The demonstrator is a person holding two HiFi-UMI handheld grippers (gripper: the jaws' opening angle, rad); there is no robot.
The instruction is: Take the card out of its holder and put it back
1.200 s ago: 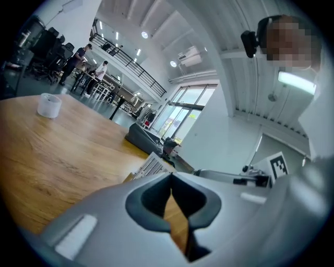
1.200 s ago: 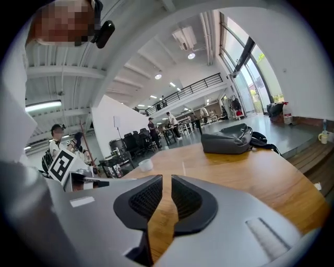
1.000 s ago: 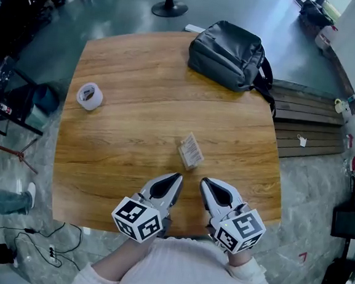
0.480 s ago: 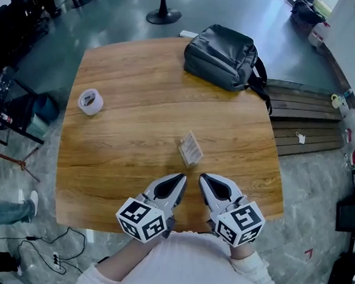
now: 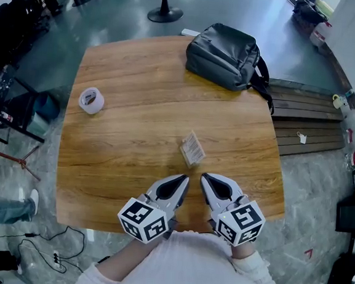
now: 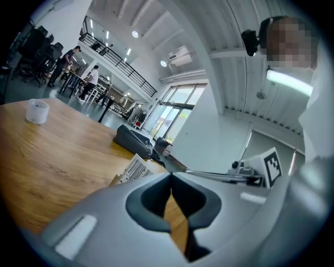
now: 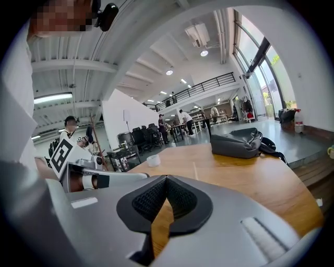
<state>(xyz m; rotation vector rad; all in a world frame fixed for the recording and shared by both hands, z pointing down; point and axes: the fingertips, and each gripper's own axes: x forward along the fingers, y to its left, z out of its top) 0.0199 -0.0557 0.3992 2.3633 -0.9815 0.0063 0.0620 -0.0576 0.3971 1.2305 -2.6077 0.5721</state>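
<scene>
Wood fills most of the head view: a table (image 5: 138, 91) with the card holder (image 5: 191, 149) lying just below the middle of the frame. It shows a pale printed face and sits a little askew to the table's edge. We cannot tell the card apart from the holder at this size. No loose card shows anywhere on the wood, so we judge that it sits inside.

Our left gripper (image 5: 183, 179) and right gripper (image 5: 206, 178) sit side by side at the lower centre, near each other. Their tips aim up the frame at the holder and stop just short of it. Each gripper's own view shows its jaws pressed together, with nothing between them but a sliver of table. In the left gripper view the holder (image 6: 131, 170) peeks over the upper left of the jaws, close but apart from them.

This even, closed, empty-handed pose reads to us as a rest position in front of the work. It suits a holder whose card is yet to come out as well as one whose card is back in.

A roll of tape (image 5: 91, 100) at the left and a backpack (image 5: 226, 47) at the top lie well apart from the holder.
</scene>
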